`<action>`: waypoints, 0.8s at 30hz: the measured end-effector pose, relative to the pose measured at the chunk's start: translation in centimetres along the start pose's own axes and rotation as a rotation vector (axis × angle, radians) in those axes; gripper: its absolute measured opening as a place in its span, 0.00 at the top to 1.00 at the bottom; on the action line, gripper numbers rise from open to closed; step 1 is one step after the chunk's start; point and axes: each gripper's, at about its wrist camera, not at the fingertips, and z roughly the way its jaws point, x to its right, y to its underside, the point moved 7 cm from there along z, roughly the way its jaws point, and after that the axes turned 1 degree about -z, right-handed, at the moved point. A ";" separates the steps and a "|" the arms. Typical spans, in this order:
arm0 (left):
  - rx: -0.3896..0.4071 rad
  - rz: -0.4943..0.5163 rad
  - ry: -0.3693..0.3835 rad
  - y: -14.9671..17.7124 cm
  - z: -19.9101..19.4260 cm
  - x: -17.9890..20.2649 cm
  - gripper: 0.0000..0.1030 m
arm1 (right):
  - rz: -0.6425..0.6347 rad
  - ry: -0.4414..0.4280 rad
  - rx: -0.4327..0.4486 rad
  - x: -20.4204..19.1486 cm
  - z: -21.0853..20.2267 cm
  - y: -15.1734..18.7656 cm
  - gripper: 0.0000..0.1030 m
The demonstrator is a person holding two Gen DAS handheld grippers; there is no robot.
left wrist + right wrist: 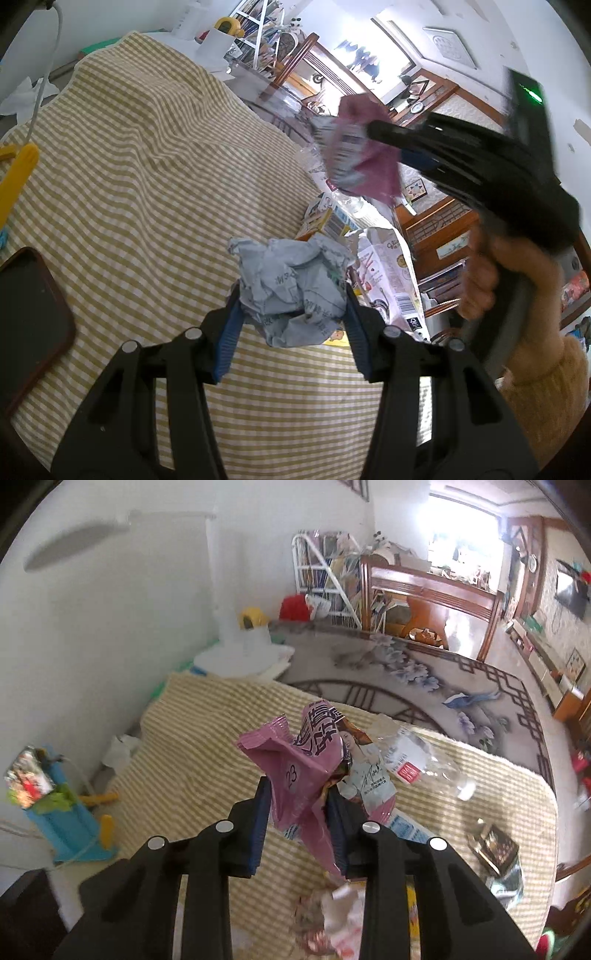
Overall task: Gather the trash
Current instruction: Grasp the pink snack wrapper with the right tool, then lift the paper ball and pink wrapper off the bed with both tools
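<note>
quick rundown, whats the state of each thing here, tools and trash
left tool: shut on the crumpled grey paper ball, held above the checked cloth
right tool: shut on the pink wrapper, lifted clear of the cloth
clear plastic bottle: lying on its side on the cloth
carton: lying flattened at the cloth's edge
phone: flat on the cloth, screen dark

The left gripper pinches a crumpled grey paper ball, while the right gripper, held in a hand, clamps a pink wrapper.
</note>
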 end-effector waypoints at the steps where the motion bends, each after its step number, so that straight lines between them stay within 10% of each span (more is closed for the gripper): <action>1: 0.000 0.001 -0.001 0.0 0.0 0.0 0.52 | 0.008 -0.008 0.008 0.1 -0.7 0.1 0.72; 24: 0.003 0.024 -0.058 0.1 0.1 -0.3 0.52 | 0.231 -0.136 0.173 4.5 -14.0 8.0 0.72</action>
